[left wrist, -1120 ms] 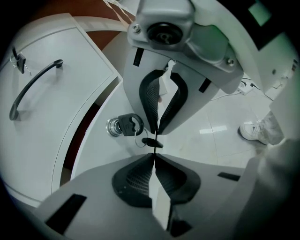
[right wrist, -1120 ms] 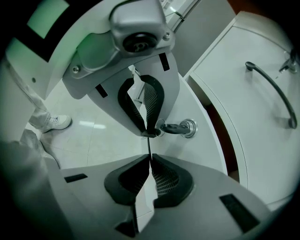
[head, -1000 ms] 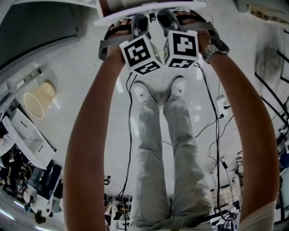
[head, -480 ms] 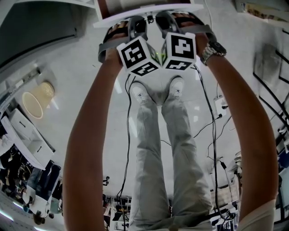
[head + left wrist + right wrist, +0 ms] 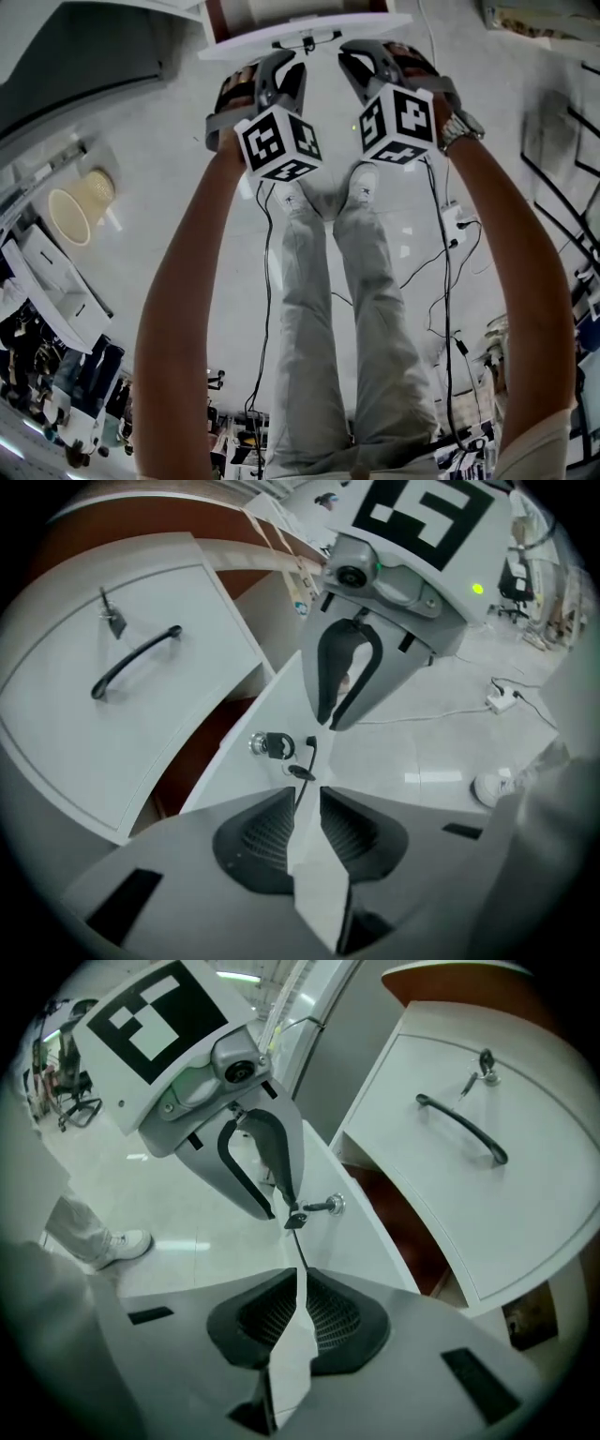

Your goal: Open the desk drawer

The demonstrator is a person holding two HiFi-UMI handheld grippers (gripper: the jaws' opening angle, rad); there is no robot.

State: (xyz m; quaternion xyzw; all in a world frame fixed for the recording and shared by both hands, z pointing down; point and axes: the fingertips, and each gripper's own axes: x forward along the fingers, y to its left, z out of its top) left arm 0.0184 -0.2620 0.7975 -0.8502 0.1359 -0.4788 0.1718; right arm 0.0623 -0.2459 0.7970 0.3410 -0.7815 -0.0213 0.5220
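The white desk drawer stands pulled out at the top of the head view. Its front carries a lock with a key and a thin black handle seen edge-on. My left gripper has its jaws opening. The handle runs between the pads, which stand clear of it. My right gripper is shut on the same handle, just below the key. Each gripper shows in the other's view: the right gripper and the left gripper.
A second white front with a black bar handle and its own key lies beside the open drawer, over a red-brown gap. On the floor are my legs, cables, a power strip and a round basket.
In the head view the two marker cubes, side by side before, have drawn apart and rolled outward. The hands have shifted a little. The drawer front stays where it was.
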